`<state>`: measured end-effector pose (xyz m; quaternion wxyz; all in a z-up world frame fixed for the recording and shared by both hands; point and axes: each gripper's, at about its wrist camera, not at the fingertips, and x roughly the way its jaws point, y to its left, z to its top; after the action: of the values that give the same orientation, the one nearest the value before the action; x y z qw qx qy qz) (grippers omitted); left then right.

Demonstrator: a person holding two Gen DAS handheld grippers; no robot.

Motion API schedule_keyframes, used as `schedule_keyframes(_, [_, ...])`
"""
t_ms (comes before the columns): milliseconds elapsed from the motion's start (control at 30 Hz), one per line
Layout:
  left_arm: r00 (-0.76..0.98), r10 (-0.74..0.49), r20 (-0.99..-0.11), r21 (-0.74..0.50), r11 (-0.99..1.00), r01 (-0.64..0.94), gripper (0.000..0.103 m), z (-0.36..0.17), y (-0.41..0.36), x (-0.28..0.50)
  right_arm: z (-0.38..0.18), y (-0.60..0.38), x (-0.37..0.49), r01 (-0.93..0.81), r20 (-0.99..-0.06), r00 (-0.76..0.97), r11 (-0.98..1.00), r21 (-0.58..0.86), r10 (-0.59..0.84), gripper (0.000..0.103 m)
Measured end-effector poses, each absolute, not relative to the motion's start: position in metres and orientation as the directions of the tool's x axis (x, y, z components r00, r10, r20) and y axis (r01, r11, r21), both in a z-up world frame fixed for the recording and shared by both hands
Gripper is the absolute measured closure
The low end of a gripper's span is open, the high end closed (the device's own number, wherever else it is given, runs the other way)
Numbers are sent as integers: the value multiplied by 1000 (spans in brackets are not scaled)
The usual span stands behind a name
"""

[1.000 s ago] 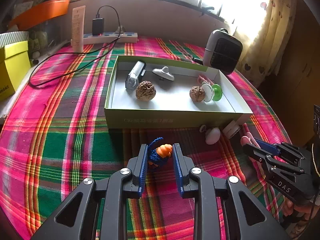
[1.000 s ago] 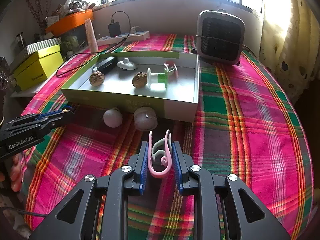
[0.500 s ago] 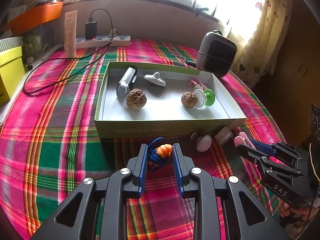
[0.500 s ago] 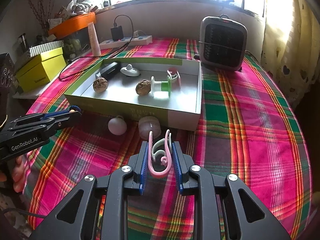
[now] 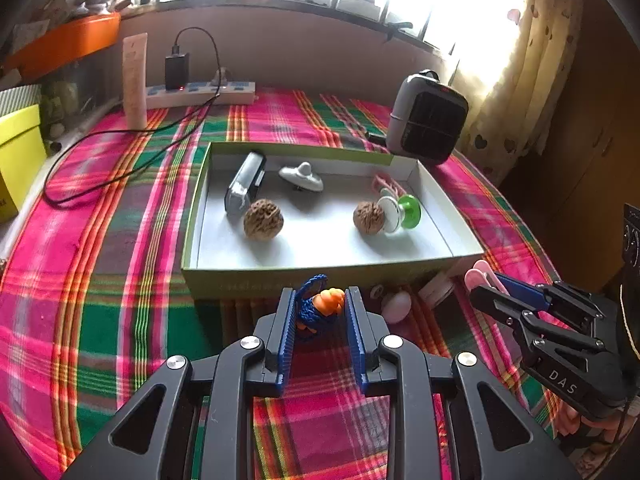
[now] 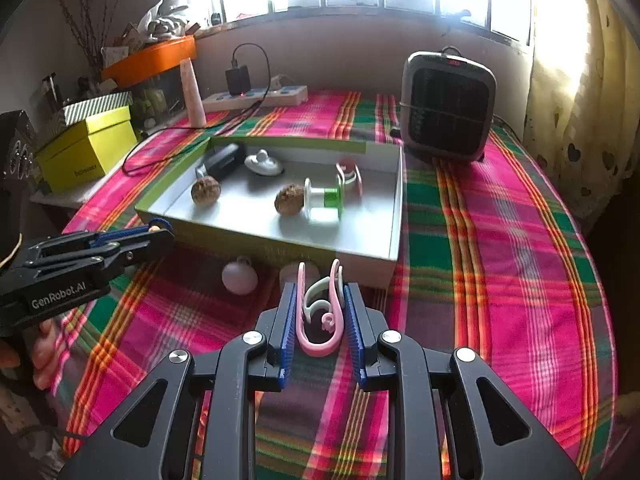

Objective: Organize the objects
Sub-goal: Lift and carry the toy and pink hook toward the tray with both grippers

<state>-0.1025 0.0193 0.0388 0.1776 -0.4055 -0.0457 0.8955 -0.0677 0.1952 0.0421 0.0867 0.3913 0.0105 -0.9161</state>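
Note:
My left gripper (image 5: 320, 304) is shut on a small blue-and-orange knitted toy (image 5: 322, 308), held above the plaid cloth just in front of the green-edged box (image 5: 320, 276). My right gripper (image 6: 320, 300) is shut on pink and white plastic hooks (image 6: 322, 320), in front of the box's near right corner (image 6: 376, 268). The box holds two walnuts (image 5: 263, 218), a grey case (image 5: 244, 186), a white suction hook (image 5: 301, 176), a green-and-white spool (image 5: 400, 210) and a pink hook. Each gripper also shows in the other's view (image 5: 520, 300) (image 6: 120, 240).
A white ball (image 6: 239, 278) and a pale round piece (image 6: 290, 274) lie on the cloth against the box front. A small heater (image 6: 448, 112) stands behind the box at right. A power strip (image 6: 256, 98) with a black cable, a tube and a yellow box (image 6: 88, 148) are at back left.
Both grippers have risen and pulled back a little with their loads still held; the box and table look farther below than one second ago.

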Motion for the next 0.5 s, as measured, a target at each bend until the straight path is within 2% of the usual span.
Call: schedule_keyframes(500, [-610, 367, -702, -233, -928, -290, 81, 48, 28, -130, 59, 187, -102, 207, -697, -693, -977, 52, -184, 79])
